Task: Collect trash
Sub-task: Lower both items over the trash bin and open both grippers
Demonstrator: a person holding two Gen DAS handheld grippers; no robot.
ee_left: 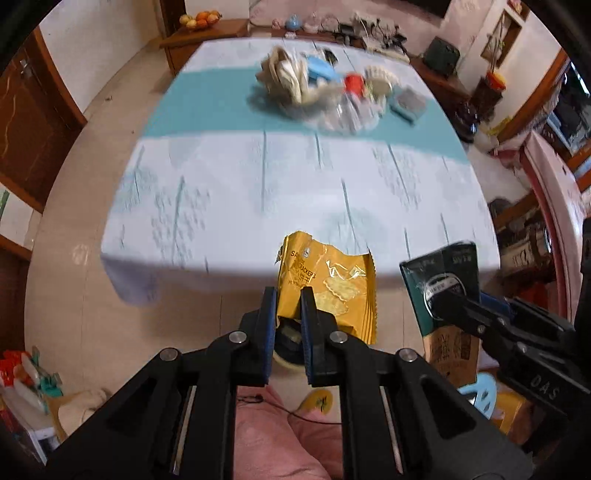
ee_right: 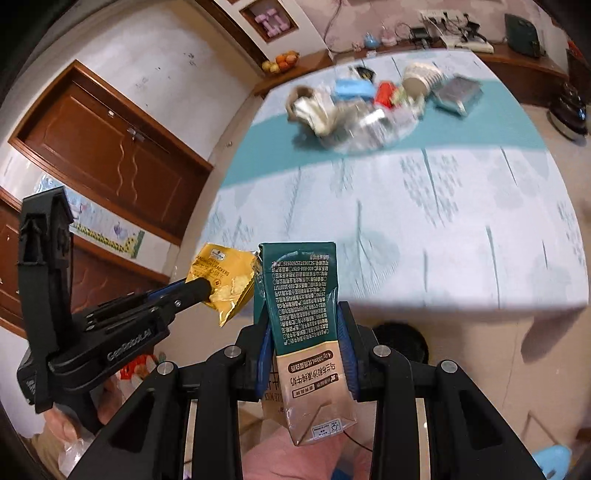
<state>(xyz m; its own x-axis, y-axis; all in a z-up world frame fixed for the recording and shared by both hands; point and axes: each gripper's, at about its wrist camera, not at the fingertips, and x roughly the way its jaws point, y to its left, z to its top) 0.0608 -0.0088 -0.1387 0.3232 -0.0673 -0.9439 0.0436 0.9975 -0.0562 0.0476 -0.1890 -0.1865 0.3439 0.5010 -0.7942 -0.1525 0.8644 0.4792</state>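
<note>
While both grippers hang off the near edge of the table (ee_left: 229,206), each carries one piece of trash. At left, the left gripper (ee_left: 288,295) pinches a yellow cracker wrapper (ee_left: 332,273) between nearly closed pads. To its right, the right gripper (ee_right: 306,325) clamps a green and tan milk carton (ee_right: 301,295) upright. Both items are above the floor, just short of the tablecloth's hanging edge. Far across the cloth, on its teal stripe, lies one blurred heap of trash (ee_left: 332,88); its pieces cannot be counted. One fruit bowl (ee_left: 201,20) sits on a wooden shelf at far left. Pink-clothed legs (ee_left: 280,435) show below the grippers.
</note>
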